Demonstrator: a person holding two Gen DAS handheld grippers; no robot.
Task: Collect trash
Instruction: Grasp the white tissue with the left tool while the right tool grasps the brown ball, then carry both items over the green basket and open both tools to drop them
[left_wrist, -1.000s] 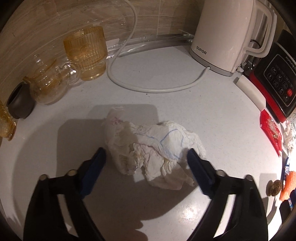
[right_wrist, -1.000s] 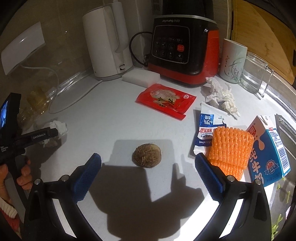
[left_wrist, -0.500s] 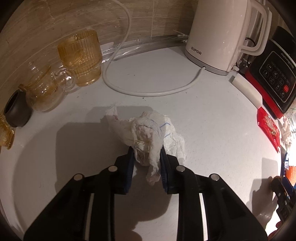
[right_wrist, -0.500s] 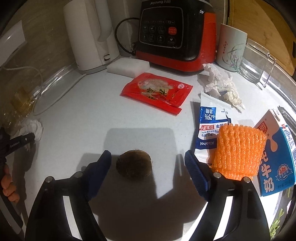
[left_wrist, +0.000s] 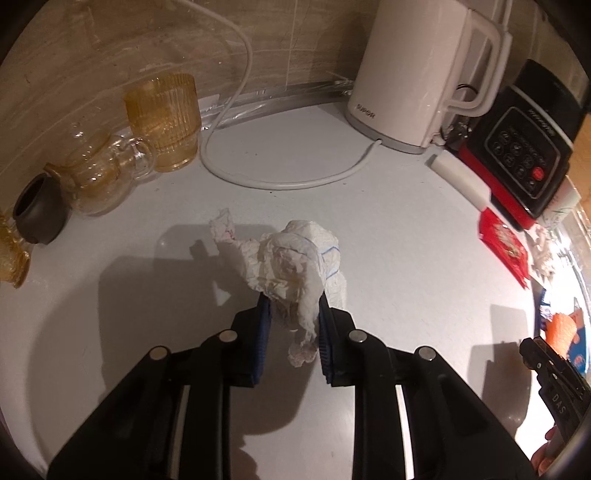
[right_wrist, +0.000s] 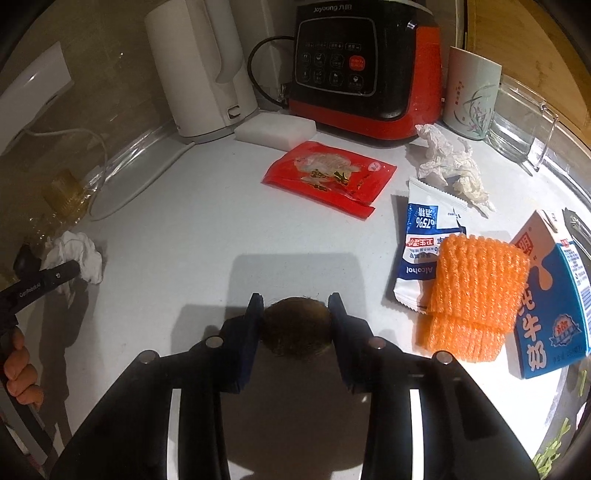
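My left gripper (left_wrist: 292, 306) is shut on a crumpled white tissue (left_wrist: 291, 258) and holds it just above the white counter (left_wrist: 406, 258); the tissue also shows at the left of the right wrist view (right_wrist: 79, 253). My right gripper (right_wrist: 295, 306) is shut on a brown round husk-like lump (right_wrist: 297, 325). Other trash lies on the counter: a red snack wrapper (right_wrist: 328, 177), a second crumpled tissue (right_wrist: 448, 164), an alcohol wipe packet (right_wrist: 424, 243), orange foam netting (right_wrist: 476, 291) and a blue milk carton (right_wrist: 554, 299).
A white kettle (left_wrist: 421, 74) with its cord (left_wrist: 280, 181), a red and black cooker (right_wrist: 365, 62), a white sponge (right_wrist: 275, 129), a white cup (right_wrist: 471, 98) and a glass jug (right_wrist: 521, 125) stand along the back. Amber glasses (left_wrist: 162, 118) and a dark bowl (left_wrist: 38, 214) stand at the left.
Both grippers have closed: the left on the crumpled tissue, which is now lifted, and the right moved forward and shut on the brown lump.
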